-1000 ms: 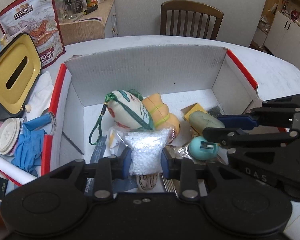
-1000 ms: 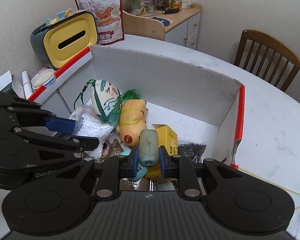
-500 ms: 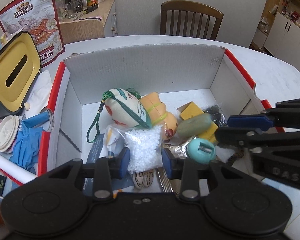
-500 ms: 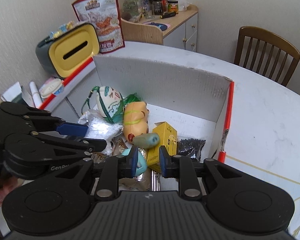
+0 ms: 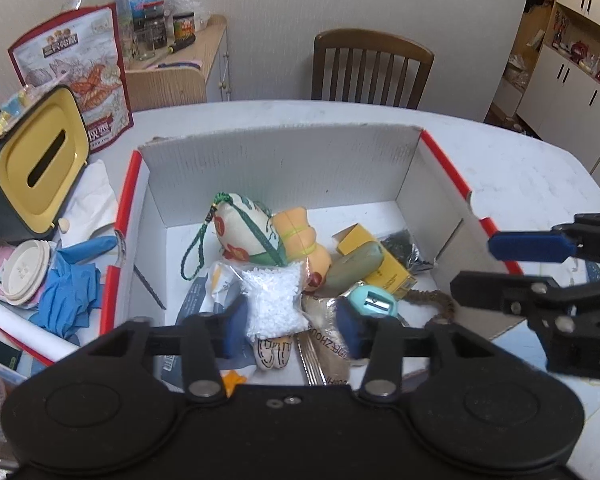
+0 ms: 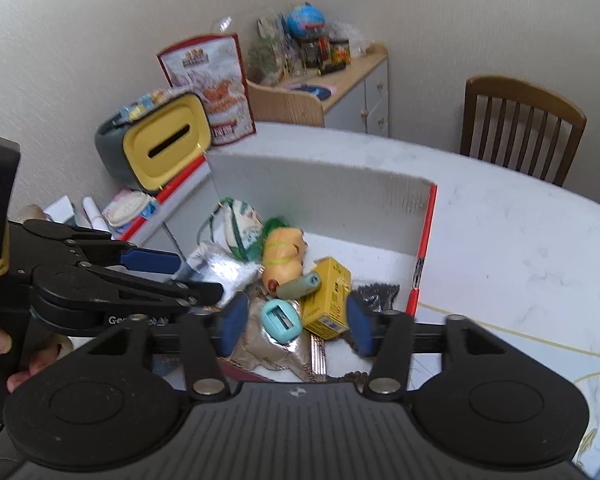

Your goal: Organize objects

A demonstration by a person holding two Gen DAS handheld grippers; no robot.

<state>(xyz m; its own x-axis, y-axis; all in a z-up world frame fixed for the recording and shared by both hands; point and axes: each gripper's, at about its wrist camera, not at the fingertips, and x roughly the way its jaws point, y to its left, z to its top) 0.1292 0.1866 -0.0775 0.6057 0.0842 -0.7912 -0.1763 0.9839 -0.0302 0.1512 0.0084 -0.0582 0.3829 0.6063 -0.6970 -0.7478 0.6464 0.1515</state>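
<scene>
Both of your grippers have let go and pulled back since a second ago: the white bead bag was pinched in your left one and the green tube in your right one, and now both lie loose in the box.

From your left wrist, your left gripper has its blue fingers spread wide. The bag of white beads sits between them, and you cannot tell if the left pad touches it; the other pad is clear of it. The bag lies in the white cardboard box with red edges, on top of other packets. Behind it are a cloth pouch with a green cord and an orange soft toy. The green tube leans on a yellow carton. A teal pencil sharpener sits just in front of the tube. Your right gripper hangs over the right rim of the box, fingers apart and holding nothing. A yellow tissue box and blue gloves lie on the table left of the box.

From your right wrist, your right gripper has its fingers spread wide with nothing between them. Below it, in the box, are the sharpener, the tube and the carton. Your left gripper reaches in from the left, fingers apart, over the blurred bead bag.
</scene>
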